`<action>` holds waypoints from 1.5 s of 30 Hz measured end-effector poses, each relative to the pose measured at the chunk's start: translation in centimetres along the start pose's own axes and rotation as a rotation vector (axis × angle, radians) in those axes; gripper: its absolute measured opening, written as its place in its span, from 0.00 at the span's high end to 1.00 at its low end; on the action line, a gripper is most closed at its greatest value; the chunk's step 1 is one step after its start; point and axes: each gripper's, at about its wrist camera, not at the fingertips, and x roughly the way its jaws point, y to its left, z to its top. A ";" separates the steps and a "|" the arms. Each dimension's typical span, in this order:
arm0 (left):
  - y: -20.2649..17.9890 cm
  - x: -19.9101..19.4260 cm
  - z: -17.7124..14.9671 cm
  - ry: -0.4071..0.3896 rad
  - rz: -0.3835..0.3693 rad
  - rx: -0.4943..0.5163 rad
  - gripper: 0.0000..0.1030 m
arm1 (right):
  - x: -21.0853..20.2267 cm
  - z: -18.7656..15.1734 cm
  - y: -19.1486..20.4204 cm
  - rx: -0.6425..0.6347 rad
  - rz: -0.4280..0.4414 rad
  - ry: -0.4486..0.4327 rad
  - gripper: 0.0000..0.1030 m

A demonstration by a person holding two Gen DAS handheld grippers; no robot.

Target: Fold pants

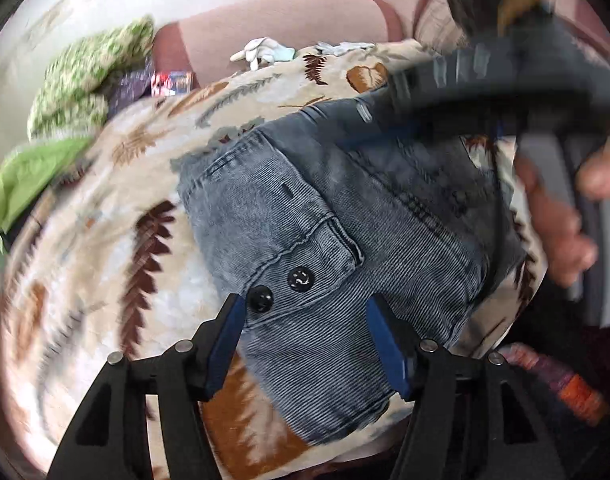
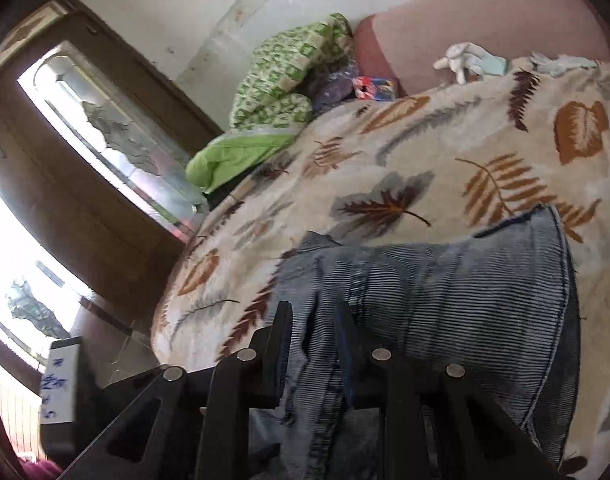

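Your leaf-print blanket covers the bed. The blue corduroy pants lie on it at view centre, waistband toward 6 o'clock in the left wrist view. At 10 o'clock a green patterned quilt is bunched against the wall. Your right gripper has its fingers narrowed on a bunched fold of the pants. Your left gripper is spread wide over the waistband, beside two black buttons.

We're in a home bedroom: bed with leaf-print blanket, pink headboard, green quilt, stuffed toy, wooden door.
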 end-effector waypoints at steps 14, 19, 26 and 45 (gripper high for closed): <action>4.2 -1.0 1.4 -0.052 -0.057 -0.086 0.36 | -2.6 -5.1 -8.1 0.146 -0.103 0.010 0.99; 4.1 2.2 2.1 -0.005 -0.101 -0.111 0.36 | -5.0 -7.3 -8.9 0.162 -0.143 -0.013 0.99; 1.5 2.1 0.9 -0.026 -0.013 0.012 0.35 | -8.2 -8.8 -7.2 0.085 -0.213 -0.026 0.94; 6.2 8.1 9.5 0.092 0.054 -0.231 0.23 | -2.6 1.2 -5.6 -0.010 -0.313 -0.042 0.91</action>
